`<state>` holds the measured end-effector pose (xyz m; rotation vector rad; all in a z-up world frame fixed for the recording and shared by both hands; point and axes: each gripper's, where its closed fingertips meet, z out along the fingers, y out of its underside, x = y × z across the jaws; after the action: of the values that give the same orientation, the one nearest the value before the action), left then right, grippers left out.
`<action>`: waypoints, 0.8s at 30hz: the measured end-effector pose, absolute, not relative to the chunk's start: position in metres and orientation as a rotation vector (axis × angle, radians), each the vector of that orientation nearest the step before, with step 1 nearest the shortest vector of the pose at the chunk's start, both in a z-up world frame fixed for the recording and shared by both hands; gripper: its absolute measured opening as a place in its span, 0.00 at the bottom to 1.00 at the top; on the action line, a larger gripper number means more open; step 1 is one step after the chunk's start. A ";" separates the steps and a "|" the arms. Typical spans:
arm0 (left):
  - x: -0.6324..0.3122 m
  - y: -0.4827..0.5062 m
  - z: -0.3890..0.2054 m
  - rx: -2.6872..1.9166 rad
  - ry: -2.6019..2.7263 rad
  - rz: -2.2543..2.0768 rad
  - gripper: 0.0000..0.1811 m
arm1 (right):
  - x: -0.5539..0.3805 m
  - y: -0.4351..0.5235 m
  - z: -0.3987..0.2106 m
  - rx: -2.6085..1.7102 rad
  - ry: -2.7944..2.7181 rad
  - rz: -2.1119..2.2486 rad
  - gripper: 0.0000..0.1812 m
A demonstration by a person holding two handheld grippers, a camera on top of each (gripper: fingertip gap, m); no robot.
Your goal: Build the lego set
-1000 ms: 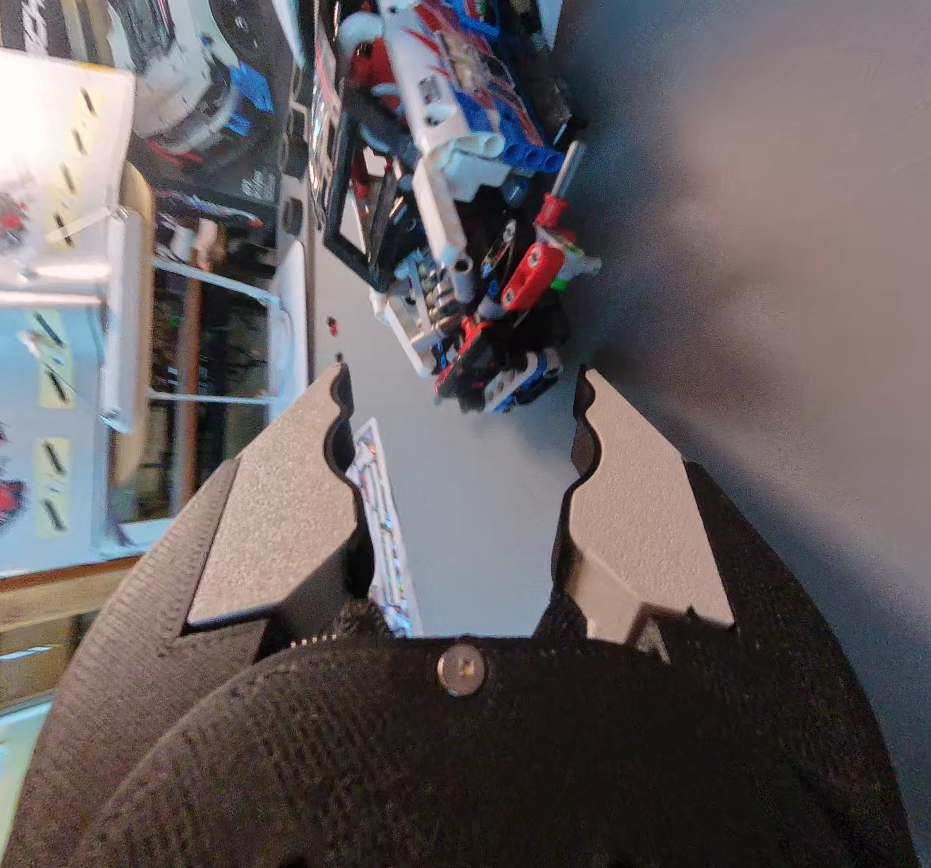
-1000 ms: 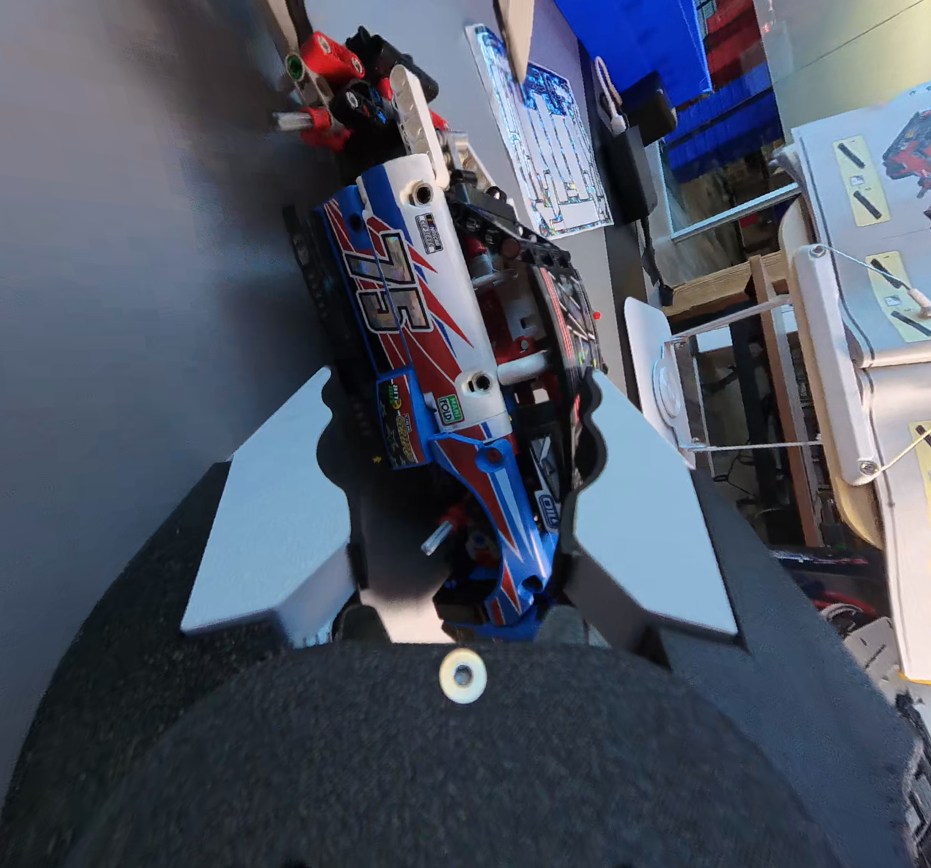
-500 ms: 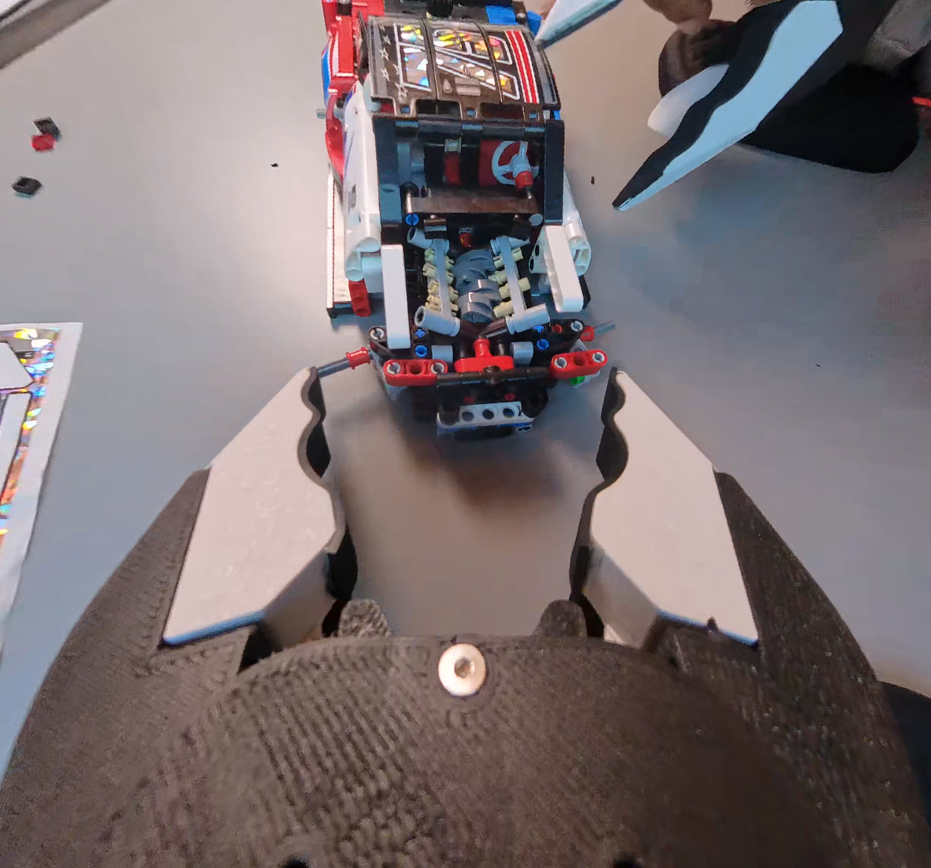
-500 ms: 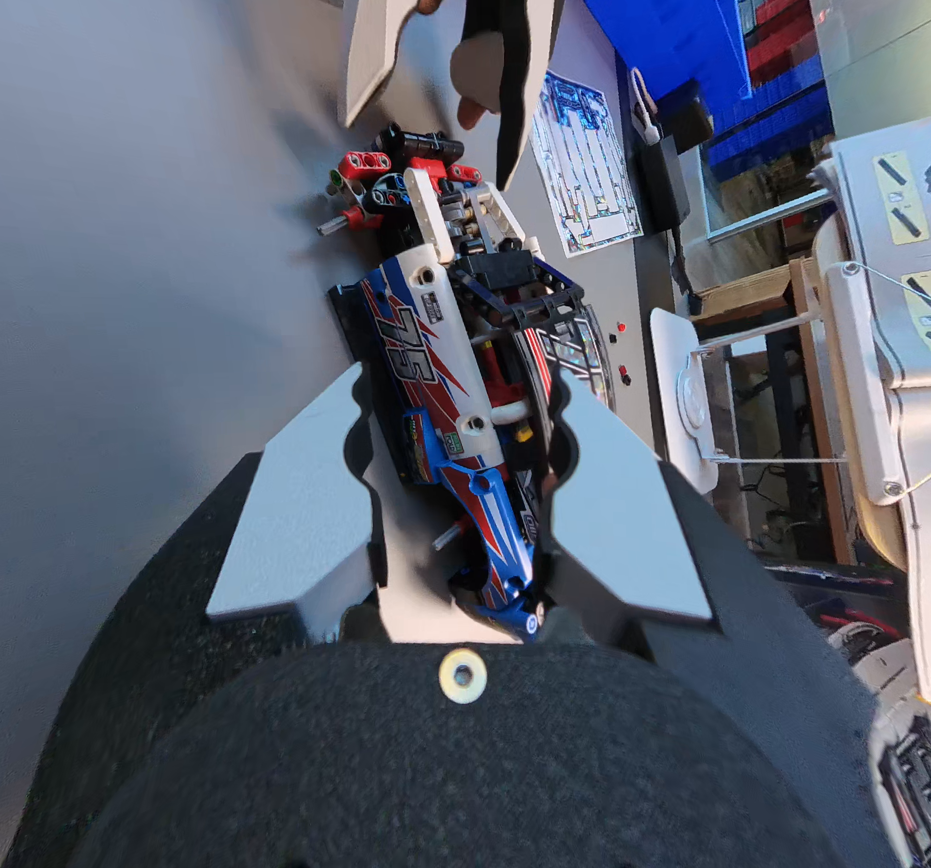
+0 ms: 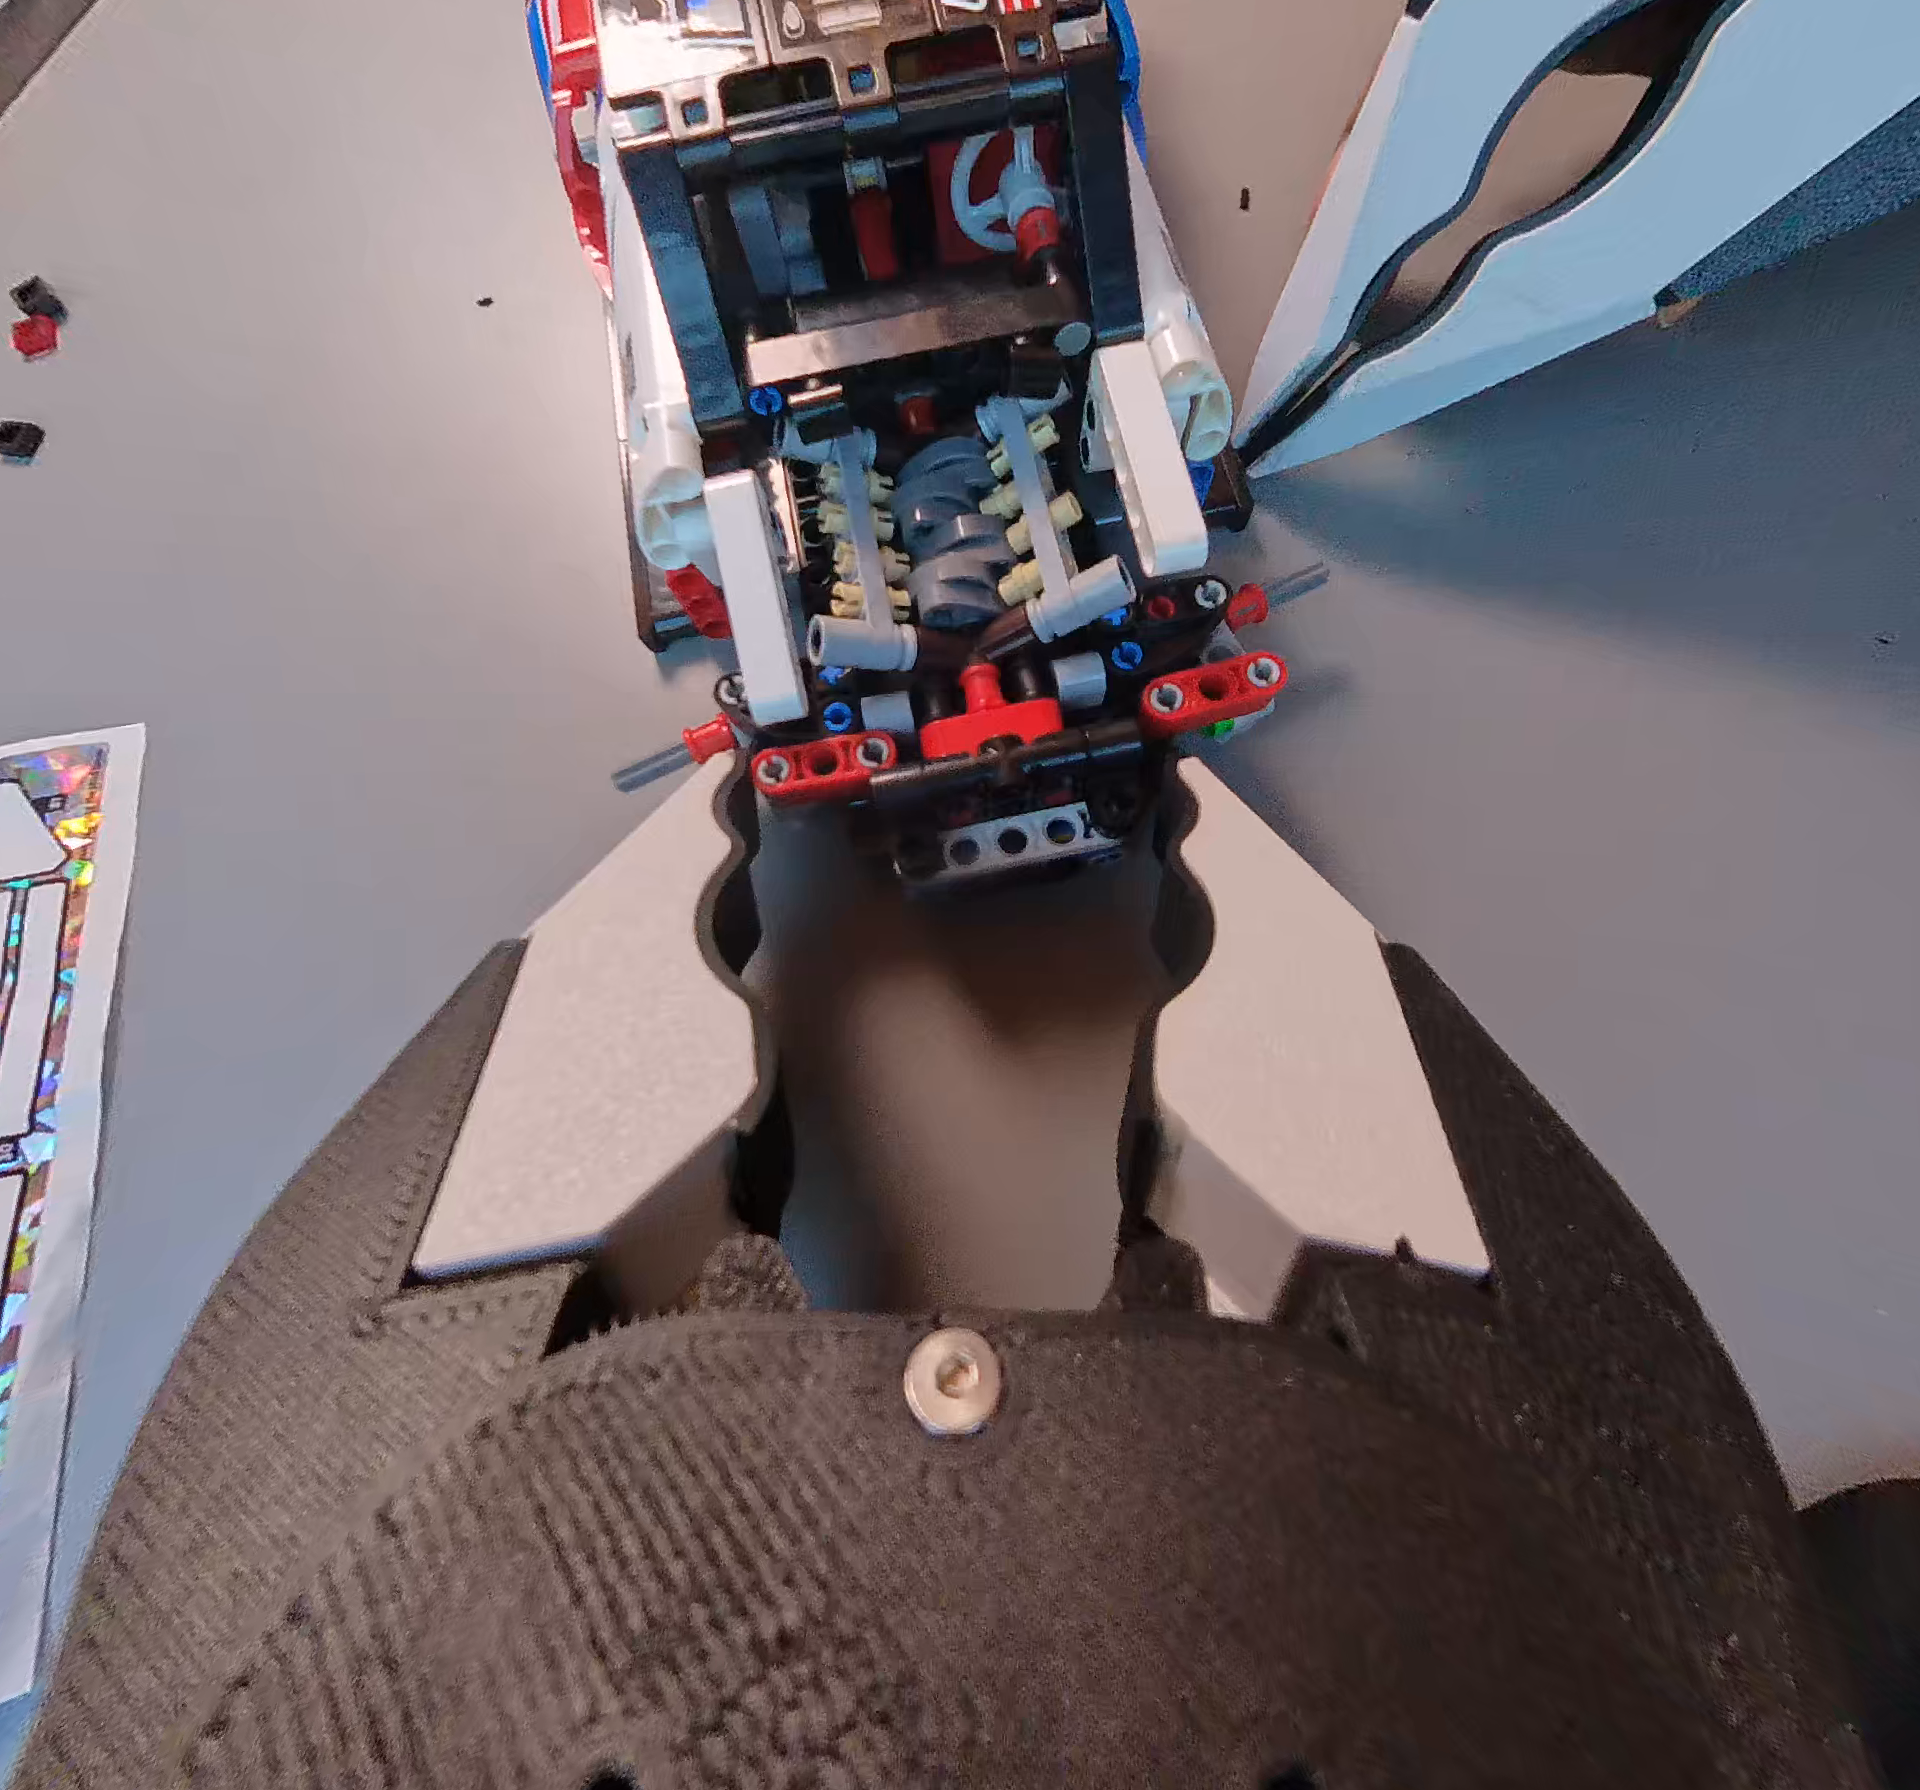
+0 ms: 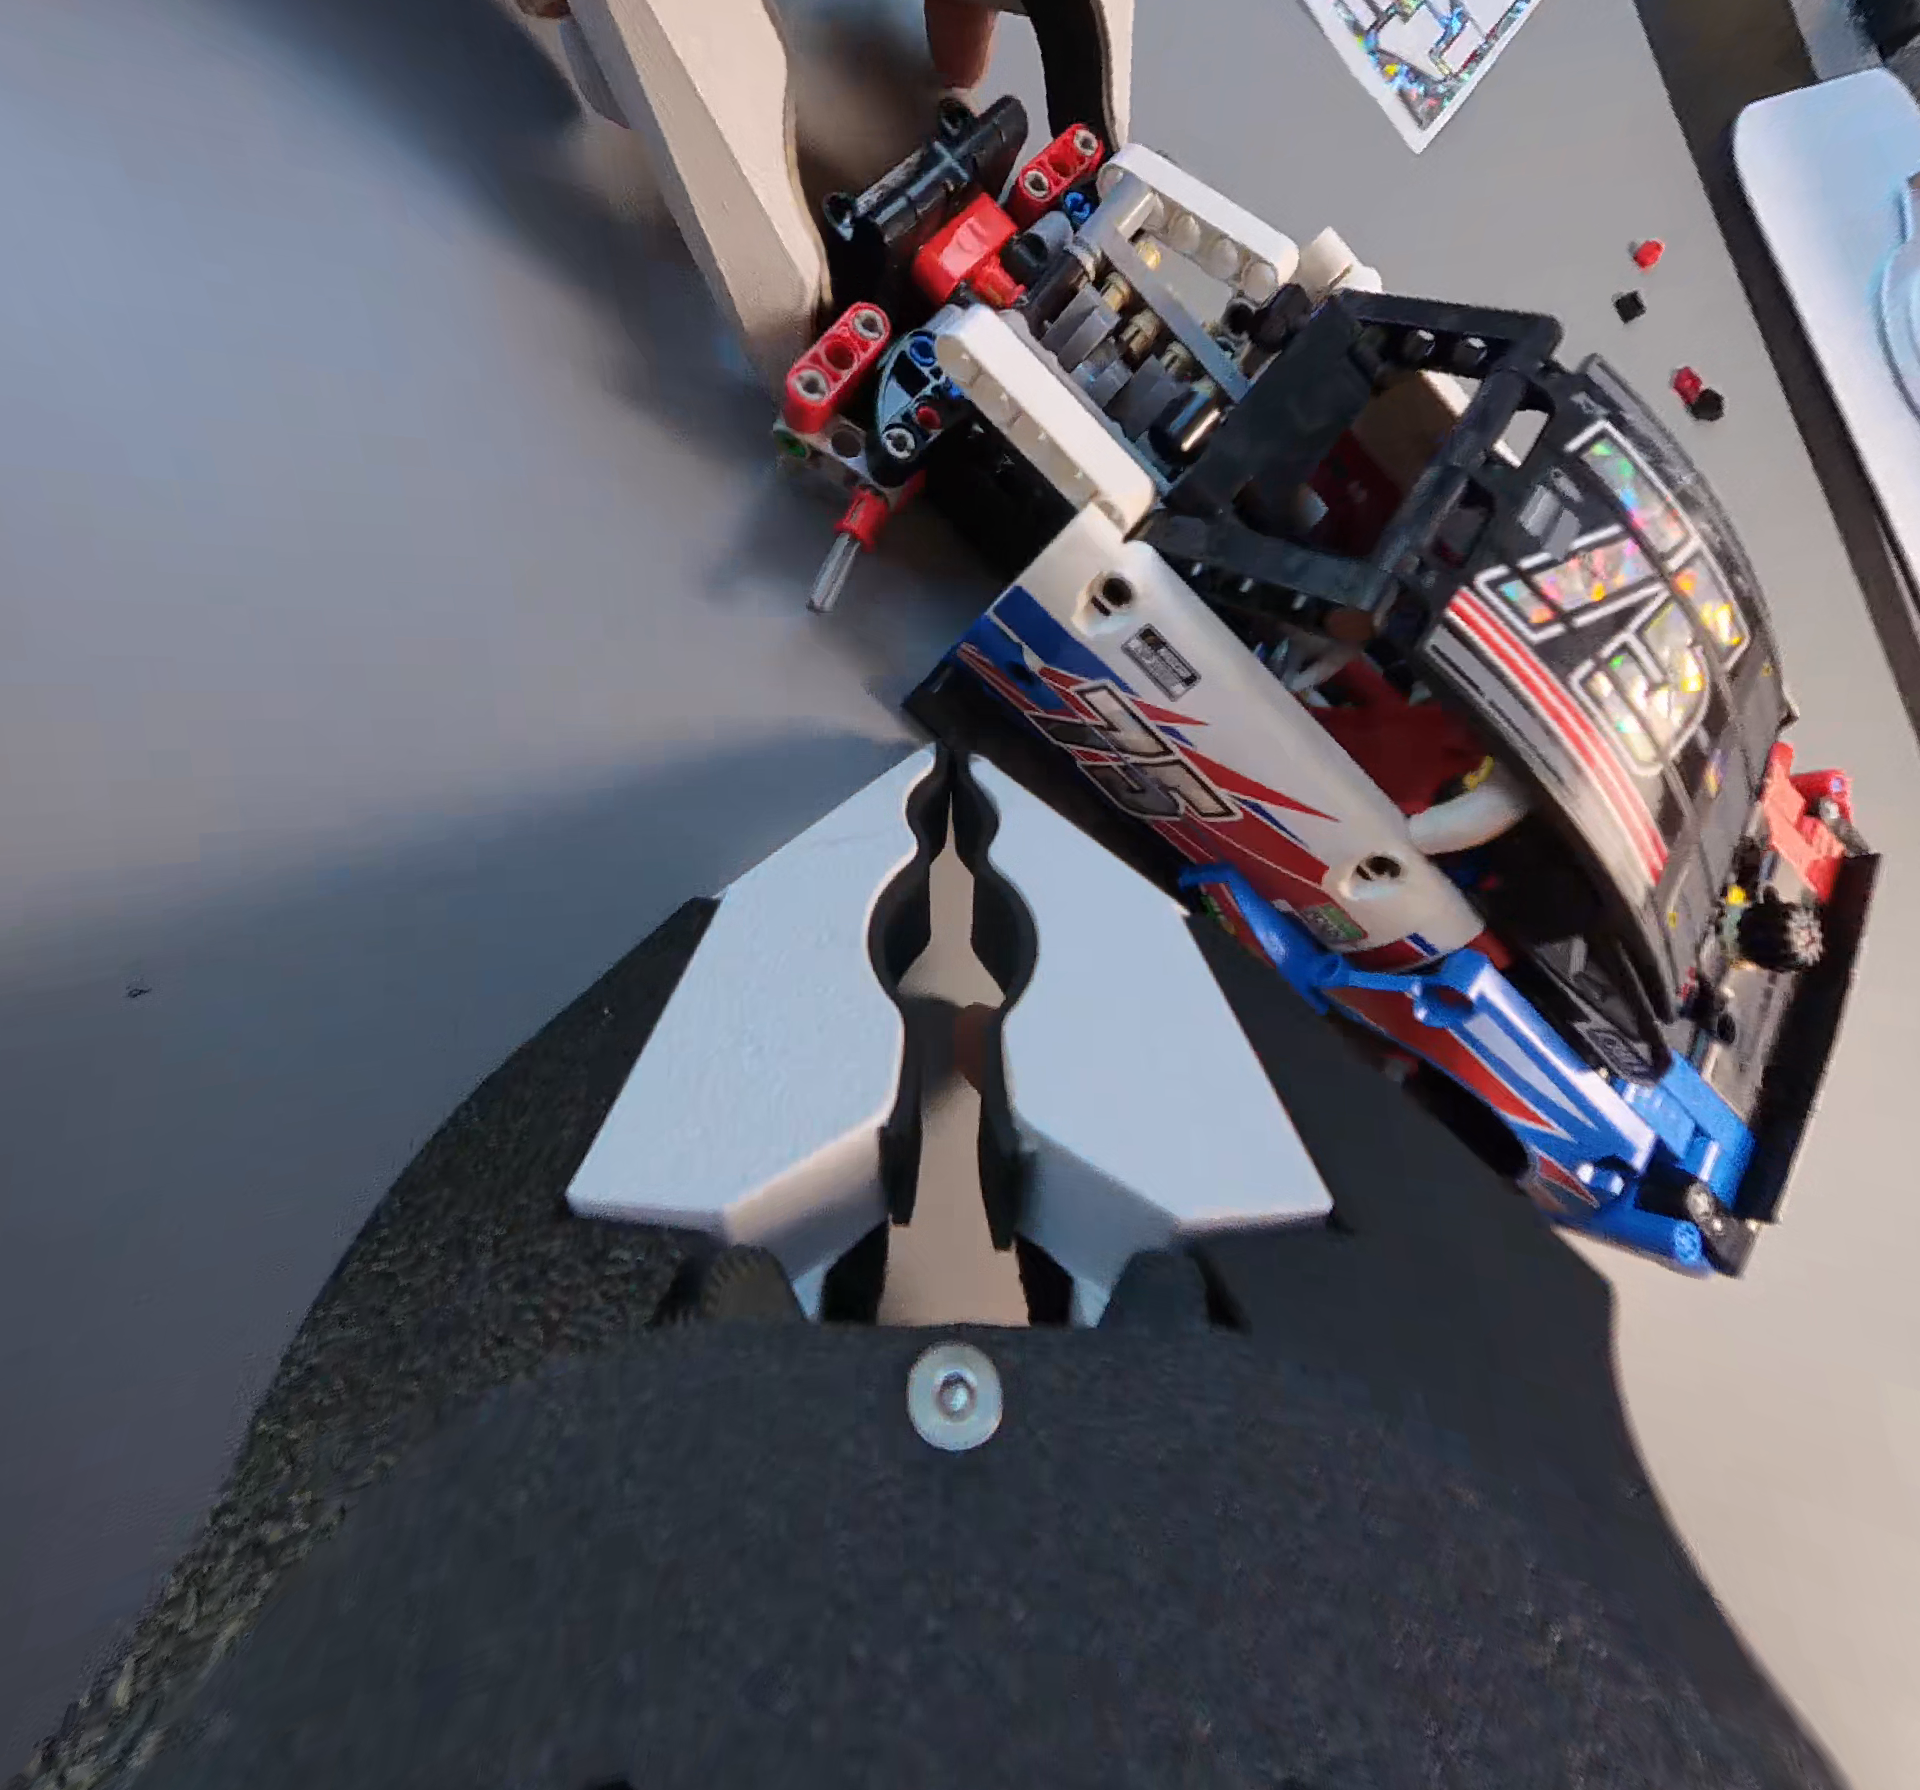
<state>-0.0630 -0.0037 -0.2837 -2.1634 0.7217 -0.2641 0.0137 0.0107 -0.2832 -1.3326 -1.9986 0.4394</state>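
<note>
The car (image 5: 894, 369) sits on the grey counter (image 5: 1558, 805). The left tool (image 5: 951, 805) straddles its nose, fingers apart. The right tool (image 6: 951, 774), pressed closed on nothing, touches its side. A sticker sheet (image 5: 42, 1013) and loose bits (image 5: 31, 327) lie nearby.

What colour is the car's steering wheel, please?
White, on a red hub: steering wheel, clearest in the left wrist view.

The right gripper (image 6: 951, 774) is releasing the red, white and blue lego car (image 6: 1351, 701), closing empty at its six o'clock; the left gripper (image 5: 951, 805) is straddling its nose.
</note>
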 end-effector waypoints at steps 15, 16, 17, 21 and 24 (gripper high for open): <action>-0.066 -0.005 -0.279 -2.161 0.674 -0.284 0.37 | 0.015 0.020 -0.274 -1.368 -1.968 0.628 0.05; -0.066 -0.007 -0.279 -2.158 0.668 -0.299 0.38 | 0.019 0.021 -0.270 -1.352 -1.960 0.661 0.07; -0.067 -0.007 -0.280 -2.160 0.665 -0.296 0.40 | 0.023 0.023 -0.268 -1.334 -1.960 0.680 0.08; -0.064 -0.008 -0.275 -2.150 0.633 -0.341 0.44 | 0.038 0.057 -0.250 -1.253 -1.917 0.660 0.21; -0.057 -0.009 -0.273 -2.161 0.608 -0.361 0.51 | 0.044 0.112 -0.227 -1.243 -1.844 0.635 0.32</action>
<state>-0.0566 -0.0092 -0.2727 -2.1611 0.6076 -0.3606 0.0444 0.1117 -0.2270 -1.2433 -1.8435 0.6352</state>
